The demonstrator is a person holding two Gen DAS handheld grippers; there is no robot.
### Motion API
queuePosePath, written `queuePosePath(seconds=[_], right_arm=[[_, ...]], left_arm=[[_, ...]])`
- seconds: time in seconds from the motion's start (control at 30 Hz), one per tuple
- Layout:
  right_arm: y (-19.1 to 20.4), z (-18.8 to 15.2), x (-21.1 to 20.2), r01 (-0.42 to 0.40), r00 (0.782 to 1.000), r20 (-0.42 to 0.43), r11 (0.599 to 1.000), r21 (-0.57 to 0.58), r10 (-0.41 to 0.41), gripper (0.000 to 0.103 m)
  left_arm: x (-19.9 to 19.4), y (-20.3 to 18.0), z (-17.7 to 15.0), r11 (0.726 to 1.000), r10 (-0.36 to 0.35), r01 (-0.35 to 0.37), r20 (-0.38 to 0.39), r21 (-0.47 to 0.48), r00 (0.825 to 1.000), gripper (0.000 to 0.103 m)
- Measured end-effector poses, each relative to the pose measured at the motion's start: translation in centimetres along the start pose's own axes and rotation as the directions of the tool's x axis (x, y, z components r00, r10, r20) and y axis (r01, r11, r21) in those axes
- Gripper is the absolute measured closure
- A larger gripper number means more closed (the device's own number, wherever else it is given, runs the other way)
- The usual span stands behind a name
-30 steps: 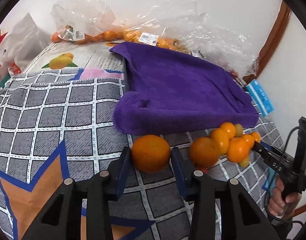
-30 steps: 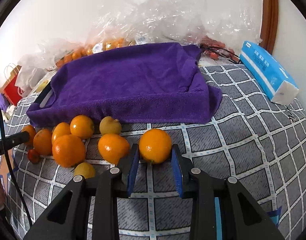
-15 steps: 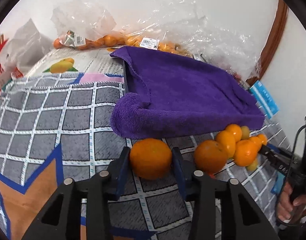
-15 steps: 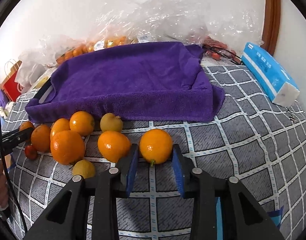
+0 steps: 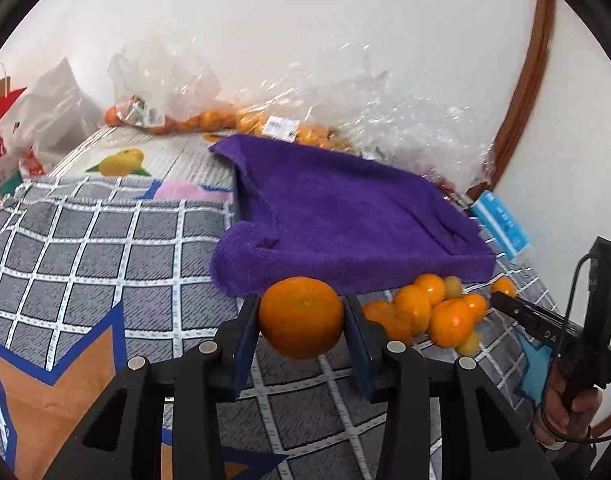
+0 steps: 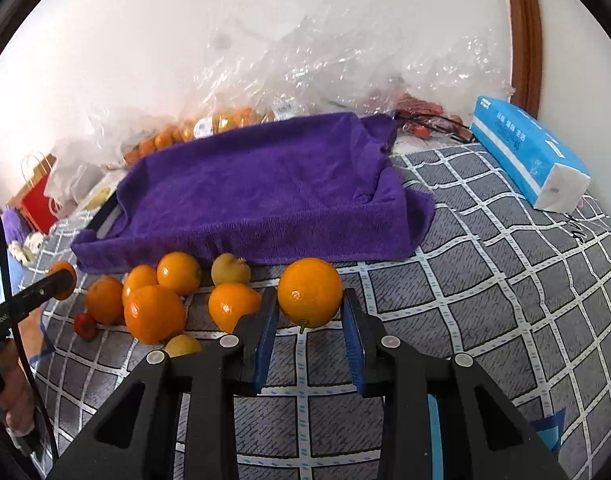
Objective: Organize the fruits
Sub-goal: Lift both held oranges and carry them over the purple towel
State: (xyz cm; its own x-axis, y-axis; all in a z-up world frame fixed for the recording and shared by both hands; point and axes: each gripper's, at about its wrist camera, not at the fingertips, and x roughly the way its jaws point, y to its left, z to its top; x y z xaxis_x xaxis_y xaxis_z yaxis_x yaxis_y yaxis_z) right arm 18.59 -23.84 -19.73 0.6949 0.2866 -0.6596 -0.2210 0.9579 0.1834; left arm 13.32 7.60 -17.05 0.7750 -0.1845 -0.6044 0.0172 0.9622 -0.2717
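Two grippers, one orange clamped in each

The left gripper [image 5: 302, 322] gripped a large orange [image 5: 301, 317] between its pads, just before the purple towel [image 5: 345, 216]; the right gripper [image 6: 309, 322] clasped a smaller orange [image 6: 309, 293] likewise; about nine loose fruits [image 6: 155, 314] lay clustered beside it on the checked cloth [image 6: 505, 300].

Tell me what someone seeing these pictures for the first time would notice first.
Probably the two oranges, one pinched in the left gripper and one in the right gripper, both held just in front of the towel. Next, the purple towel draped over a tray in the middle of the checked cloth. Then the pile of loose fruit along the towel's front edge.
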Motion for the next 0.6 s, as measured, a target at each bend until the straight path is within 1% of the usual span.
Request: queuePosePath(seconds=[0.17,0.3,0.47,0.6], right_arm=[[-0.2,0.0,-0.8,-0.002,0.999,0.05,1.0,0.003,0.001,0.071],[-0.5,0.0,-1.3,0.015,0.997,0.075,1.0,0.027,-0.017,0.071],[-0.3,-0.1,-1.7,0.04,0.997,0.063,0.998,0.037,-0.042,0.071],[0.6,0.0,-2.7,0.031,0.997,0.068,0.999,0.033,-0.033,0.071]], left_arm=[[-0.5,-0.5,-0.3,1.0,-0.008,0.007,0.027,0.025,1.0,0.064],[-0.6,-0.3,-0.3,1.0,-0.011,0.011,0.028,0.009,1.0,0.064],[-1.1,0.0,0.0,1.0,-0.003,0.004,0.052,-0.007,0.999,0.064],[-1.5,0.6,0.6,0.999,-0.012,0.014,0.032,-0.043,0.999,0.064]])
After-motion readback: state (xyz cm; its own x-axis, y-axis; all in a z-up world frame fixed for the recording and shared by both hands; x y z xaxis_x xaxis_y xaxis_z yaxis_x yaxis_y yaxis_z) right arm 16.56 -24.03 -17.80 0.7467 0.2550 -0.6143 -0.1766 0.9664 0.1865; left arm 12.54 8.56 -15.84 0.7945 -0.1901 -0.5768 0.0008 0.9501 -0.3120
